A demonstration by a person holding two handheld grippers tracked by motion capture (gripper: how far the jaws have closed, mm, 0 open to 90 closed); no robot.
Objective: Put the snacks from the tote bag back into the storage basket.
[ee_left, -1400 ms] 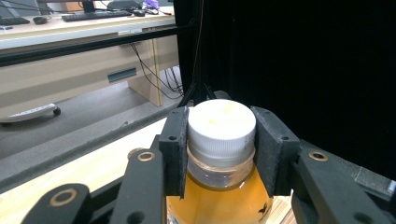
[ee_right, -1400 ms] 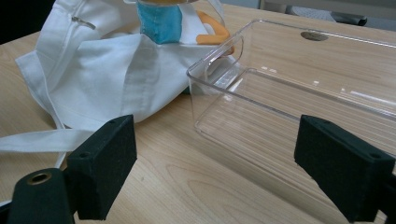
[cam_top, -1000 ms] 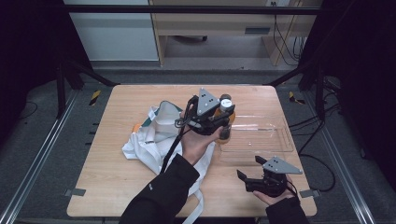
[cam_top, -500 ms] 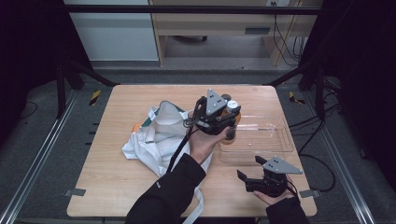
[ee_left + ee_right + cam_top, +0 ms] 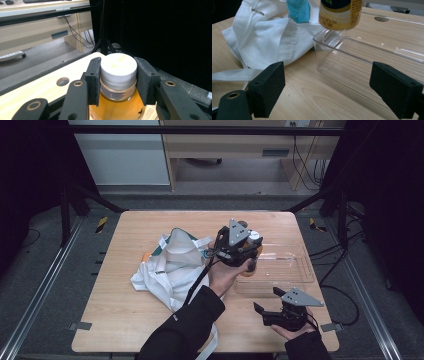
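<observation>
One claw (image 5: 117,82) grips bottle (image 5: 118,75)

**Black grippers, black sleeves**

Both forearms wear black sleeves (image 5: 182,330). The left gripper (image 5: 239,246) and right gripper (image 5: 285,312) are black, each topped by a grey three-cornered plate (image 5: 298,296). A black cable (image 5: 200,280) trails from the left one. The jaws are black links with round screw holes, ending in flat, matte black pads (image 5: 94,80).

Black two-jaw left hand-held gripper (image 5: 118,80) clamped on the white ribbed screw cap (image 5: 118,67) of a clear amber-filled bottle (image 5: 117,106), above the light wooden counter (image 5: 45,87), dark backdrop behind
</observation>
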